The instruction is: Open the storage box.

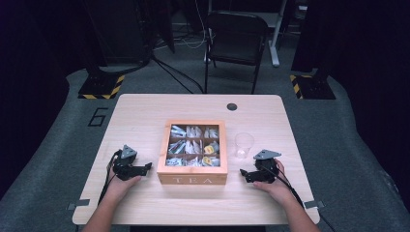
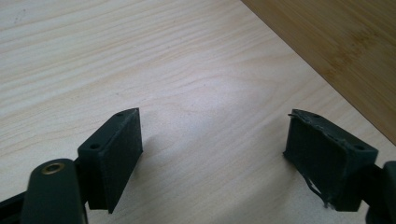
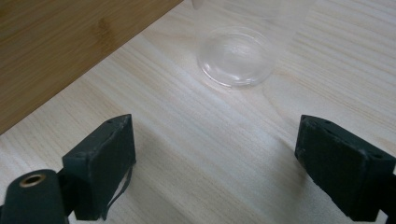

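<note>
Left gripper [image 1: 146, 166]: mine, spread wide and holding nothing, resting low on the table [image 1: 145, 111] just left of the tea box [image 1: 193, 180], its jaws turned toward the box's left wall.
Left gripper view: bare wood lies between my two pads [image 2: 119, 154]; the tea box wall [image 2: 345, 51] crosses the upper right corner, near but not touching.
Right gripper [image 1: 243, 173]: also mine, released and empty, resting on the table just right of the tea box, jaws aimed at its right wall.
Right gripper view: nothing between the pads [image 3: 105, 161]; the tea box side [image 3: 56, 42] fills the upper left, and the clear plastic cup [image 3: 236, 53] stands just ahead of the jaws.
Tea box: open wooden box in the middle of the table, between my two grippers, divided into compartments filled with tea bags [image 1: 186, 145]; most sachets are pale, a few at the right of the box show yellow.
Cup: upright and looking empty, just right of the tea box and slightly behind my right gripper [image 1: 244, 144].
Step in hand: I judge this a starting pose, both grippers parked beside the tea box, nothing grasped yet.
Next move: probably lift one gripper over the tea box rim, come down on a single sachet and pinch only that one, then carry it right of the box to the cup; the cup is light, so I must not knock it.
</note>
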A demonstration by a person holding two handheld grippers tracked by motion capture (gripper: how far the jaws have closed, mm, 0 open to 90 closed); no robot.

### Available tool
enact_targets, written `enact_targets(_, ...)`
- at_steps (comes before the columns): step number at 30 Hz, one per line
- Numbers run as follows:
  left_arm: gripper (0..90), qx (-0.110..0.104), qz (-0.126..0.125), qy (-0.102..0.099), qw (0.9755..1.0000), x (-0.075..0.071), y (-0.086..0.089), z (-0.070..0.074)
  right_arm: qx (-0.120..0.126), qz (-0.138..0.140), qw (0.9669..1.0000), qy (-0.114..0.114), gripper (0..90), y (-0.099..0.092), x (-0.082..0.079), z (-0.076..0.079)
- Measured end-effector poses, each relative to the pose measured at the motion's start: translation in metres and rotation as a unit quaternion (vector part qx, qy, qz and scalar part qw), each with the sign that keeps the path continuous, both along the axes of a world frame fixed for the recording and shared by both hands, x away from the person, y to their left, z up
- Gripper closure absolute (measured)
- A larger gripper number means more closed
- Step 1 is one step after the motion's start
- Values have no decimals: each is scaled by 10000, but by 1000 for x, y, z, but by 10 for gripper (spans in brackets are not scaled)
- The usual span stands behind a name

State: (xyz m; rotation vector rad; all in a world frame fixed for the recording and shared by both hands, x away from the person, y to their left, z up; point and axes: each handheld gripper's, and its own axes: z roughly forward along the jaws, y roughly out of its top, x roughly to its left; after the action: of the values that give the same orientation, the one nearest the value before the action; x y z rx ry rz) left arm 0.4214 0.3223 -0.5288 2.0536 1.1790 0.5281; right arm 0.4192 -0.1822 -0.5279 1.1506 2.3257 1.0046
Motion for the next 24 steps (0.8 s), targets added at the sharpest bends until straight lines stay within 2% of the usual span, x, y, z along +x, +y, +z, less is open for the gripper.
enact_targets(2, 142, -24, -1, -6, 10000, 0, -1, -1, 13, -1, 10000, -5, 98, 1, 0, 0)
enact_targets(10, 143, -11, -4, -16, 10000, 0, -2, -1, -1, 3, 10000, 54, 68, 4, 0, 0)
enact_targets(24, 147, -20, 158, -6, 9999, -2, -3, 0, -17, -56, 10000, 45, 65, 5, 0, -1)
